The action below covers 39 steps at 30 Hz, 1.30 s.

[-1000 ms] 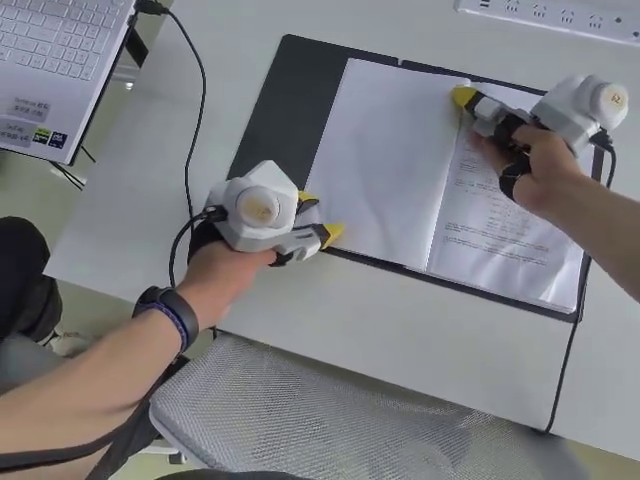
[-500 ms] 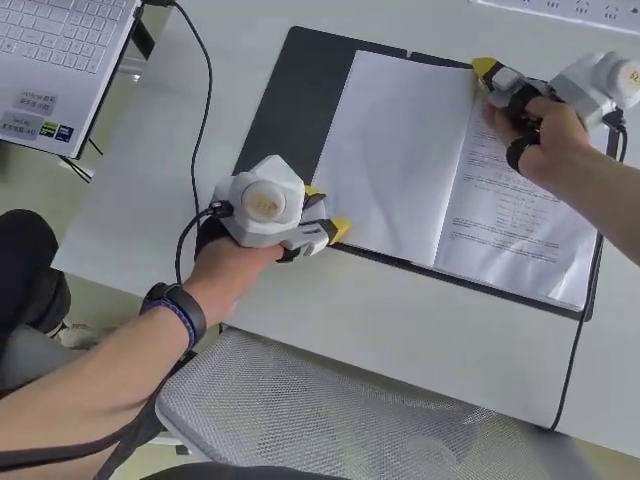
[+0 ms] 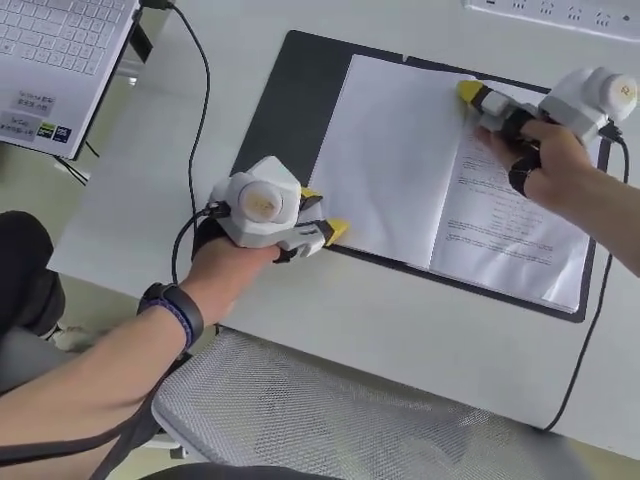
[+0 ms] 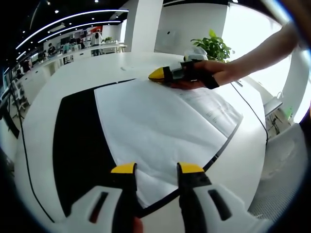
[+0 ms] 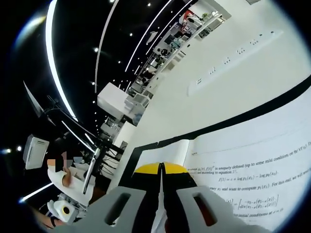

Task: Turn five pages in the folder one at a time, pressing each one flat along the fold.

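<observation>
A black folder (image 3: pixel 290 100) lies open on the white table, with a blank white page (image 3: pixel 390 160) on its left half and a printed page (image 3: pixel 505 225) on its right. My right gripper (image 3: pixel 468 93) is shut, its yellow tips resting on the fold near the folder's top edge. In the right gripper view the shut jaws (image 5: pixel 161 170) press by the printed page (image 5: pixel 252 165). My left gripper (image 3: pixel 325 225) stands open at the folder's near edge, by the blank page's lower corner. In the left gripper view its jaws (image 4: pixel 154 170) straddle the page edge (image 4: pixel 155 141), nothing between them.
A white laptop (image 3: pixel 50 60) sits at the far left with a black cable (image 3: pixel 200 90) running past the folder. A power strip (image 3: pixel 550 15) lies along the table's back edge. A grey mesh chair seat (image 3: pixel 330 410) is below the table's near edge.
My right gripper slid up the fold toward the folder's top edge and has come slightly back down. The left gripper has stayed put at the near edge.
</observation>
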Each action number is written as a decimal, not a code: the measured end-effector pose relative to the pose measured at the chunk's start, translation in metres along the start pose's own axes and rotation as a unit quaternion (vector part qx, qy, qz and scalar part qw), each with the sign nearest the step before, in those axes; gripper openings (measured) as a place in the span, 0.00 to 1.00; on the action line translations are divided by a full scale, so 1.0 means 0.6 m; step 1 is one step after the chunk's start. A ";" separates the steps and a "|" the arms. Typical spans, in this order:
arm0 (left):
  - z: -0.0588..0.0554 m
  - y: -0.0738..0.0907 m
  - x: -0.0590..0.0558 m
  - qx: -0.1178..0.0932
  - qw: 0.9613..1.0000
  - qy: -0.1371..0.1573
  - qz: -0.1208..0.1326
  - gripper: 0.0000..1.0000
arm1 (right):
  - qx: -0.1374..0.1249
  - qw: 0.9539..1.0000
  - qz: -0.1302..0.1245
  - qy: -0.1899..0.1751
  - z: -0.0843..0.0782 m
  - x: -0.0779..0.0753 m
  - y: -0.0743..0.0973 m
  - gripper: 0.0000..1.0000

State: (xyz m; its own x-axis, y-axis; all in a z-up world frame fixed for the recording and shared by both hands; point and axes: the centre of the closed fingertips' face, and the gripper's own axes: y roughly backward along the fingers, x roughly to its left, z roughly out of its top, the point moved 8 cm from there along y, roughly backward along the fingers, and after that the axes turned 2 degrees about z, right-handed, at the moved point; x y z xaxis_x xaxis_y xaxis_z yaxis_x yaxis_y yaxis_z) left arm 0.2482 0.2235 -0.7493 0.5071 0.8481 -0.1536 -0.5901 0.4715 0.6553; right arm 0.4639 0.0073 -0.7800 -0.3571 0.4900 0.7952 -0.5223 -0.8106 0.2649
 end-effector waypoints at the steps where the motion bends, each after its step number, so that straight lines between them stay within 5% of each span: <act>1: 0.000 0.000 0.000 0.000 1.000 0.000 0.000 0.32 | 0.003 1.000 0.002 0.002 -0.005 0.004 0.004 0.00; 13: 0.000 0.001 -0.001 0.002 1.000 0.002 -0.001 0.32 | 0.045 0.998 0.026 0.027 -0.051 0.030 0.040 0.00; 25: 0.002 0.004 -0.005 0.003 1.000 0.001 -0.003 0.32 | 0.076 0.995 0.051 0.029 -0.131 0.094 0.098 0.00; 39: -0.001 -0.001 0.001 0.001 1.000 0.002 -0.005 0.31 | 0.108 0.992 0.065 0.025 -0.204 0.134 0.149 0.00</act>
State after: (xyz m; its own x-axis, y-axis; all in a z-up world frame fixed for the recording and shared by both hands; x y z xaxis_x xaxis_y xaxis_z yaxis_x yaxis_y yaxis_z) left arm 0.2486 0.2239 -0.7506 0.5102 0.8446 -0.1622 -0.5846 0.4789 0.6549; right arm 0.2940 0.0133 -0.7592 -0.4518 0.3871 0.8038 -0.2931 -0.9154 0.2761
